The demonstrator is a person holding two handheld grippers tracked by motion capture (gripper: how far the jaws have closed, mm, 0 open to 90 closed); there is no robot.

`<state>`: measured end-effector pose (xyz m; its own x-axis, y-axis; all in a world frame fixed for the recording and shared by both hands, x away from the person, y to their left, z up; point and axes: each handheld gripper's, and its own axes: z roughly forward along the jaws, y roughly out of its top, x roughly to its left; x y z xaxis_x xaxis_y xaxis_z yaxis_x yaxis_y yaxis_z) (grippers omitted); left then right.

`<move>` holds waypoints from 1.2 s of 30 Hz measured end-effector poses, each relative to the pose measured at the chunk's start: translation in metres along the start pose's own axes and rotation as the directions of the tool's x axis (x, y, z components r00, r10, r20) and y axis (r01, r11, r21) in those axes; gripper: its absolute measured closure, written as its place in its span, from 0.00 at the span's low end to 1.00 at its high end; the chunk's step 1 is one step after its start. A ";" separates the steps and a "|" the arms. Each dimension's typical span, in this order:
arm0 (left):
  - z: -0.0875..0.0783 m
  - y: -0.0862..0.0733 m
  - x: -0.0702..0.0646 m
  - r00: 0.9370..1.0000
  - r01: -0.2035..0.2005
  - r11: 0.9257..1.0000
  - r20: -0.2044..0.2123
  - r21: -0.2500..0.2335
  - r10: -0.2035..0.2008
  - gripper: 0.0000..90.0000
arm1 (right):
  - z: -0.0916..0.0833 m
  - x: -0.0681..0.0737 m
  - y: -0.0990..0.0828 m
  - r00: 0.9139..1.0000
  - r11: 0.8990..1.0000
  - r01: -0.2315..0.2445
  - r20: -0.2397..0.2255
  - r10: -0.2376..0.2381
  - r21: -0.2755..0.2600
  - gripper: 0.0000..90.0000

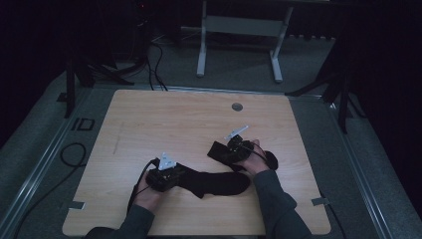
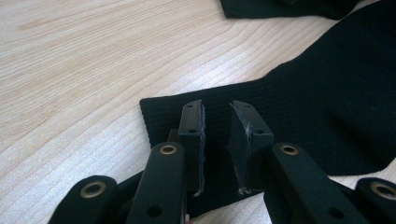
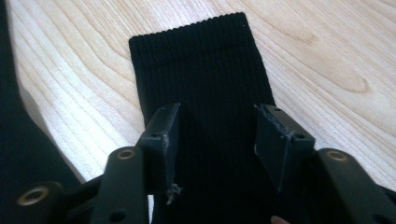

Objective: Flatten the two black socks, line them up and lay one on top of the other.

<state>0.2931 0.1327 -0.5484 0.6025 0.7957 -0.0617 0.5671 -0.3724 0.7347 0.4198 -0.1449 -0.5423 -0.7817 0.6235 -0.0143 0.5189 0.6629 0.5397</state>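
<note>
two black socks lie on the wooden surface (image 1: 149, 119). the left hand-held gripper (image 2: 217, 135) sits low over the cuff of the near sock (image 2: 327, 107), its jaws a little apart and not squeezing the cloth. the right hand-held gripper (image 3: 217, 135) hangs over the cuff of the far sock (image 3: 201, 60), jaws wide open, with the cloth flat between them.
</note>
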 end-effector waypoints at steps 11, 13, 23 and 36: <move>0.000 0.000 0.001 1.000 0.001 1.000 -0.001 -0.002 -0.001 0.84 | -0.001 -0.005 0.000 0.999 1.000 -0.029 0.023 0.029 -0.008 0.81; -0.001 0.000 0.001 1.000 0.003 1.000 -0.002 -0.002 -0.003 0.84 | 0.000 -0.004 0.001 0.999 1.000 -0.027 0.031 0.028 -0.006 0.90; -0.003 0.000 0.005 1.000 0.012 1.000 -0.009 -0.009 -0.012 0.84 | -0.001 0.012 0.012 0.999 0.999 0.033 0.044 -0.032 -0.018 0.92; -0.002 -0.001 0.005 1.000 0.016 1.000 -0.011 0.004 -0.016 0.84 | -0.035 0.033 0.039 0.996 0.987 0.090 0.009 -0.090 -0.129 0.92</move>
<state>0.2949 0.1379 -0.5478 0.5873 0.8067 -0.0665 0.5788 -0.3611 0.7312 0.4023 -0.1127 -0.4923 -0.8222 0.5649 -0.0703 0.3969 0.6574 0.6406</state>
